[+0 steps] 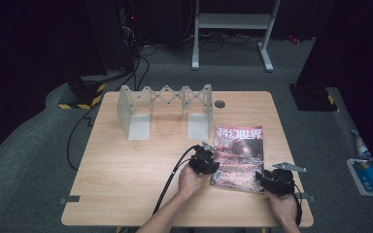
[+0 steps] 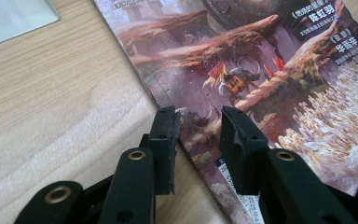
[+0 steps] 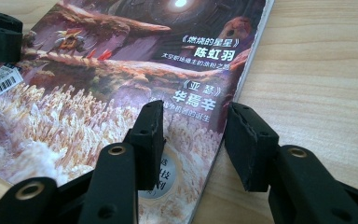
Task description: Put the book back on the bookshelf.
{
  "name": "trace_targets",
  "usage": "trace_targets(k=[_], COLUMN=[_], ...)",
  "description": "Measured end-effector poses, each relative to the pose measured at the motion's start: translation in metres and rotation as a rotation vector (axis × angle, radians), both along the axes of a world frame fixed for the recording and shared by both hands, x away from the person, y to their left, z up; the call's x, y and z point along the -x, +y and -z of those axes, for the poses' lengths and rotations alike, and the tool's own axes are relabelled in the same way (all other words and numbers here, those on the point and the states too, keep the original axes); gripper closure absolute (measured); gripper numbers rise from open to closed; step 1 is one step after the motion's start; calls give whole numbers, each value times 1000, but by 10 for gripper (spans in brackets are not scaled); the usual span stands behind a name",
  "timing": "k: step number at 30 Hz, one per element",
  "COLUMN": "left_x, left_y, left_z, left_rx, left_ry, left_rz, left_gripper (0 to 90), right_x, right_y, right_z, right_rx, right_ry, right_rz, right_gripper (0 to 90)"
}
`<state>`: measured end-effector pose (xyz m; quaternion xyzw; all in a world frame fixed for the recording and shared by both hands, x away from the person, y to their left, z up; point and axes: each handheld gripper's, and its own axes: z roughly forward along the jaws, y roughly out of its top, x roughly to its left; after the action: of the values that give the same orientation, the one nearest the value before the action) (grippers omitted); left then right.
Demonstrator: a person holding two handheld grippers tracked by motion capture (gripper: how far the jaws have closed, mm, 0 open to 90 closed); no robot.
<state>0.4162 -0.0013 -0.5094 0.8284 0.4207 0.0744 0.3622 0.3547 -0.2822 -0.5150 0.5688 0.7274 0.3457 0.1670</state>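
A magazine point(image 1: 238, 155) with a reddish fantasy cover lies flat on the wooden table point(image 1: 126, 170), right of centre. My left gripper point(image 1: 211, 166) sits at its left edge. In the left gripper view it point(image 2: 198, 123) is open and straddles that edge of the magazine point(image 2: 261, 70), one jaw over the wood, the other over the cover. My right gripper point(image 1: 262, 177) is at the magazine's near right corner. In the right gripper view it point(image 3: 196, 121) is open across the right edge of the magazine point(image 3: 98, 70), holding nothing.
A grey-white folding rack point(image 1: 165, 104) stands at the back of the table, its flat base point(image 2: 9, 18) near the magazine's top. A round cable hole point(image 1: 219, 104) lies beside it. A black cable point(image 1: 172, 179) trails from the left gripper. A blue-white box point(image 1: 369, 174) lies on the floor.
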Motion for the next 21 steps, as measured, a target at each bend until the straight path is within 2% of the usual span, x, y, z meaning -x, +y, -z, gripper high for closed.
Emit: trace_targets(k=[21], left_x=[29], left_y=[14], left_z=[2], left_rx=[15], left_ry=[-5], left_rz=[10], left_gripper=[662], right_x=[27], right_y=[10], right_z=[0], right_rx=[14], right_ry=[-13], right_rz=[-37], right_gripper=[574])
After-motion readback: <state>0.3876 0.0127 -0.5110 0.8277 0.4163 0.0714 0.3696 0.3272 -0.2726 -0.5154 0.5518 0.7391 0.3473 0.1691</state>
